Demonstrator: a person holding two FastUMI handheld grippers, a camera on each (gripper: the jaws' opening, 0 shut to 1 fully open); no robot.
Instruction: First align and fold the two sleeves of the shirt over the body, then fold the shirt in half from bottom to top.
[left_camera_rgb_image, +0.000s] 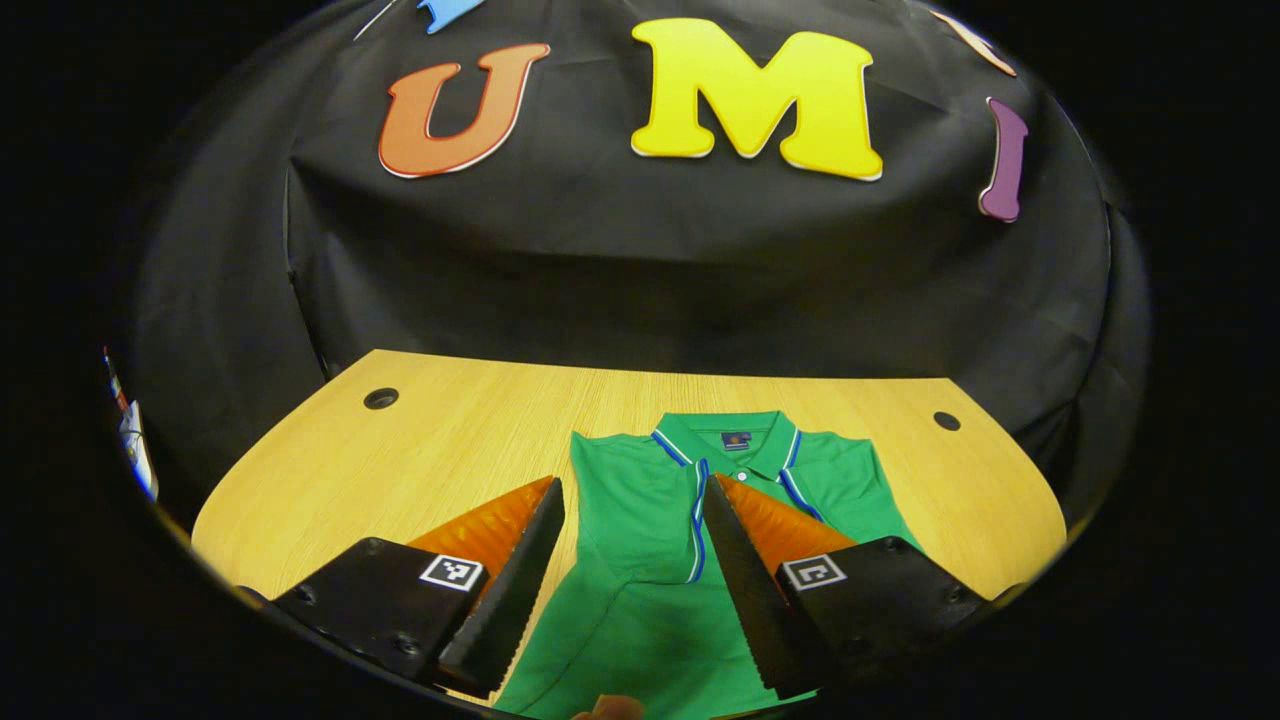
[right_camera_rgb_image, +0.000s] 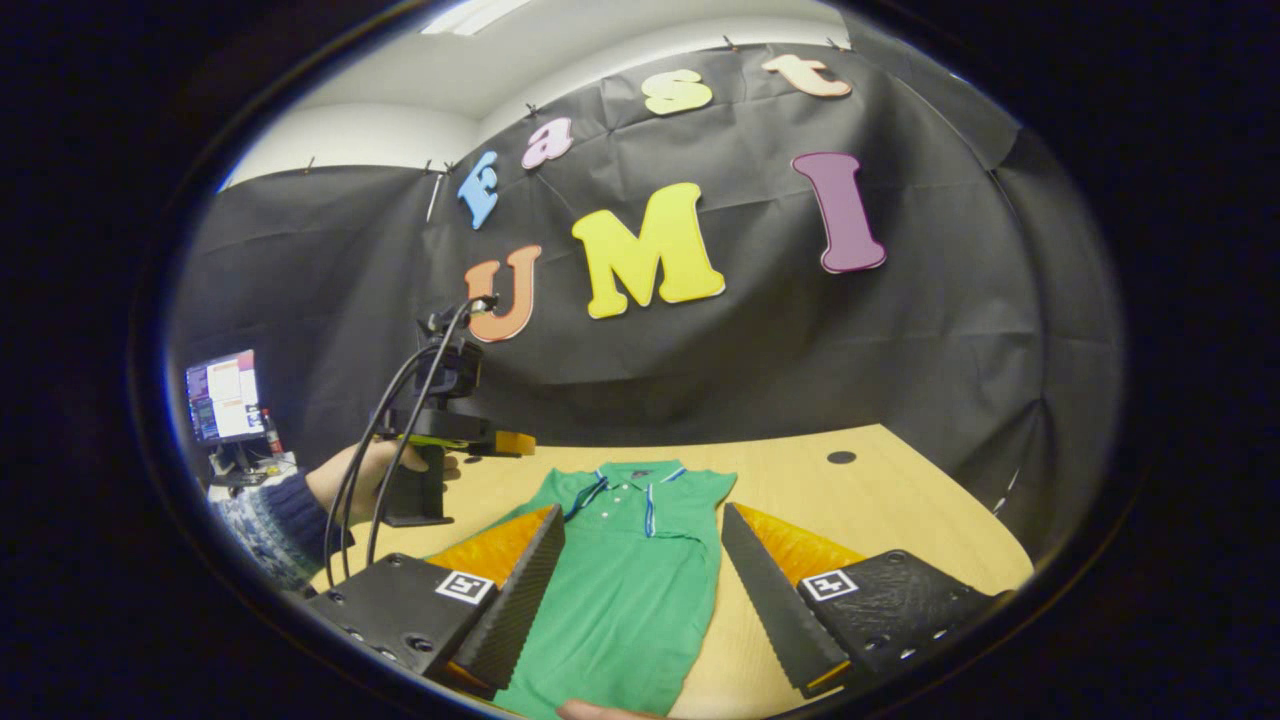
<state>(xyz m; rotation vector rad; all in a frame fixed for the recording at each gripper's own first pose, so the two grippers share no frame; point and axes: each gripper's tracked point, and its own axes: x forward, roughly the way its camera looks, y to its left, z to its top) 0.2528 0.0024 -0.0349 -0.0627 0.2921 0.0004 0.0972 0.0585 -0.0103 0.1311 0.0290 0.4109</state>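
Green polo shirt laid flat and face up on the wooden table, collar toward the black cloth wall, hem toward the near edge; already narrowed to a long strip with no sleeve sticking out at either side, so sleeves probably folded in, leaving the bottom-to-top fold. Left gripper held above the near part of the shirt, fingers spread wide, nothing between them; aimed up the placket, likely staged for a reach down to the hem. Right gripper also spread apart and empty, looking along the shirt from slightly to one side, with bare table past its right finger. Left gripper seen there too, farther off, gripped in a hand, raised above the table beside the collar end. Hem corners hidden below both views, so exact grab points cannot be judged.
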